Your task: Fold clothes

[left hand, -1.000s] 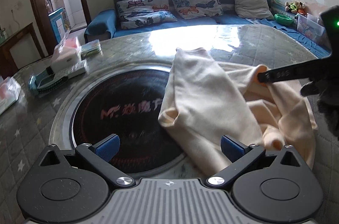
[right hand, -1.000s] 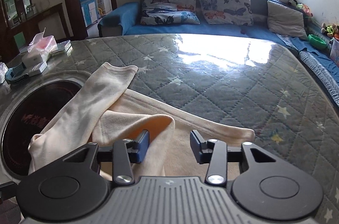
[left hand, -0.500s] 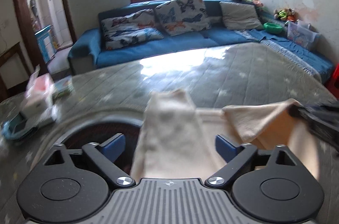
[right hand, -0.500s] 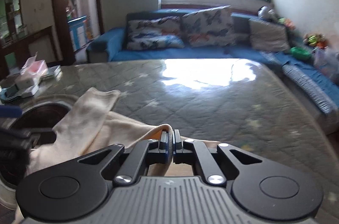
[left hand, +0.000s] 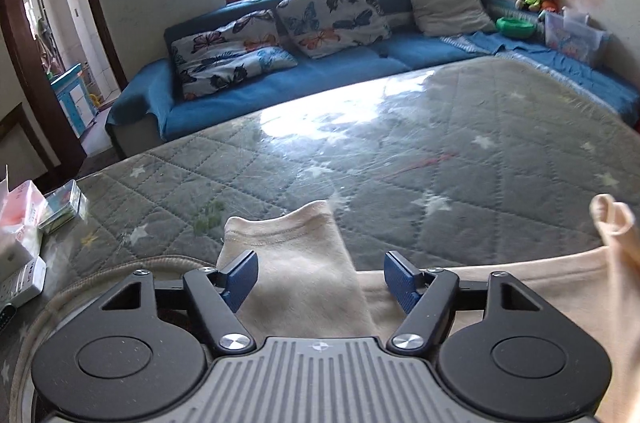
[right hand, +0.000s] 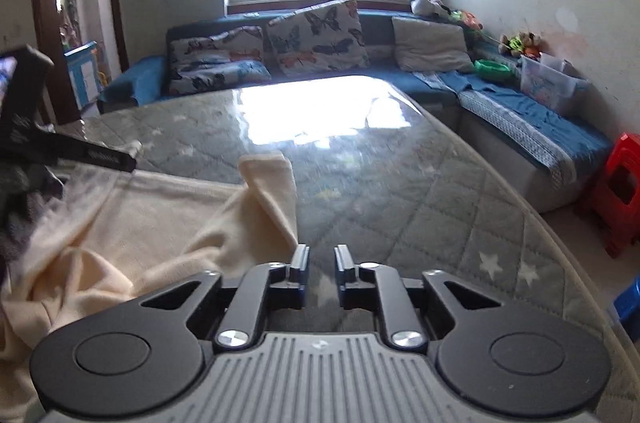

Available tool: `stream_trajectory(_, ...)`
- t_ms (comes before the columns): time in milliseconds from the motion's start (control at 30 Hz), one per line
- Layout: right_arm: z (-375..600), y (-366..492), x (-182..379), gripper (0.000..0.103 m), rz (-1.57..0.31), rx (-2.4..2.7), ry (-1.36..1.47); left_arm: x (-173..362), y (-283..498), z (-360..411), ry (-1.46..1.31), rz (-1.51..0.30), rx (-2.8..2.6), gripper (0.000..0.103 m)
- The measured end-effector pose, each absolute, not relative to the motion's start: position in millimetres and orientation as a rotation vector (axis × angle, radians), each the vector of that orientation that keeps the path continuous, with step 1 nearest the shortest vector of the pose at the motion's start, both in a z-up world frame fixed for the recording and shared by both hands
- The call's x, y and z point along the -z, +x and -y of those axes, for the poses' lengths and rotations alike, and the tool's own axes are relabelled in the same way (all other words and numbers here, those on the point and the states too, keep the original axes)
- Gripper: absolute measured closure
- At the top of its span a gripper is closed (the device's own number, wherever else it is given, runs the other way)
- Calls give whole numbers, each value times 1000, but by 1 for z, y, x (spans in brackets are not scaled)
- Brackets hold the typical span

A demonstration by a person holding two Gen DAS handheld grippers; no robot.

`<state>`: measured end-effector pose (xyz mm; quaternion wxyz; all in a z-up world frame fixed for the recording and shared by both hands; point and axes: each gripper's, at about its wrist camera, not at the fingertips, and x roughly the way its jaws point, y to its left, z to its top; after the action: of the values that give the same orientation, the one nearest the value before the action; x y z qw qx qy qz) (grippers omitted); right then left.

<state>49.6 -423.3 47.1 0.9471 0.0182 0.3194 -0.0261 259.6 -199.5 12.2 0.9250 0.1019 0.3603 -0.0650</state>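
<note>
A cream garment (left hand: 304,271) lies on the quilted grey table (left hand: 440,151). In the left wrist view one sleeve runs forward between the open jaws of my left gripper (left hand: 320,277), which hovers over it without holding it. The other sleeve end (left hand: 612,219) rises at the right edge. In the right wrist view the garment (right hand: 132,219) spreads to the left, with a sleeve (right hand: 272,191) reaching toward my right gripper (right hand: 322,263). Its jaws stand slightly apart with nothing between them. The left gripper's body (right hand: 60,147) shows at the far left.
A round dark hotplate rim (left hand: 100,271) sits in the table at lower left. Tissue packs and boxes (left hand: 24,223) lie at the table's left edge. A blue sofa (left hand: 320,63) with cushions runs behind. A red stool (right hand: 616,199) stands right of the table.
My right gripper was shut on a fold of the garment; it has let go and moved right. My left gripper moved forward over the sleeve and stays open.
</note>
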Motion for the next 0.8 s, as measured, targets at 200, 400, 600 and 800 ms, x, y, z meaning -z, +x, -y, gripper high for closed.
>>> stream_trajectory(200,412,96,-44,73,-660,-59,-9,-11,274,189,152,-752,167,72)
stream_trajectory(400,409,120,-22,84,-700,-63,-9,-17,271,169,101,-727,171,98)
stream_trajectory(600,426,92,-38,100,-618,28,21,-44,247,137,-16,-662,154,98)
stream_trajectory(800,462,54,-58,102,-552,156,38,-97,192,83,-158,-545,110,98)
